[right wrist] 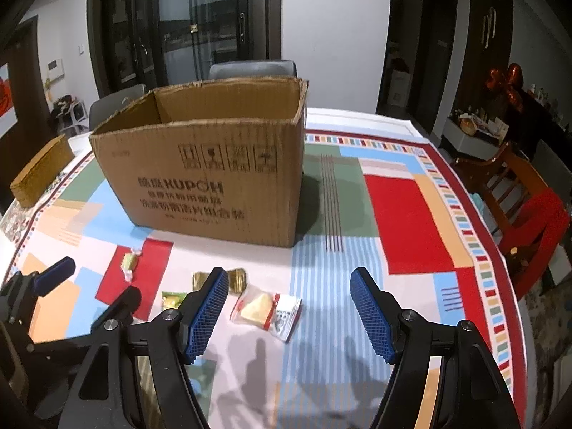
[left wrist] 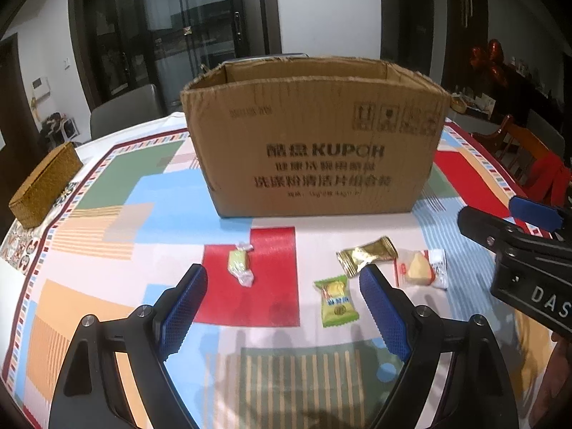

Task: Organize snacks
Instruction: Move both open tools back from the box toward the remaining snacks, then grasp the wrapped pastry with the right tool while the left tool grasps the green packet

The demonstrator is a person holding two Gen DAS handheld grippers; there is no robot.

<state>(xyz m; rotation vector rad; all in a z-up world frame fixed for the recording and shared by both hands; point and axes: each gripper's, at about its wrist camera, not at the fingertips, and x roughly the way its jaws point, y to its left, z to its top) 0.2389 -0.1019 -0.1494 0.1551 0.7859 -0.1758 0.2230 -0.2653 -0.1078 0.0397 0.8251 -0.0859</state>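
4 wrapped snacks, open-topped box

- The left gripper fills the bottom of its own view, tilted downward; its two blue-padded fingers stand wide apart with nothing between the pads.
- The right gripper sits along the bottom of its own view, also angled down, jaws parted and empty.
- In the left wrist view the right gripper enters from the right edge.
- In the right wrist view the left gripper shows at the lower left edge.
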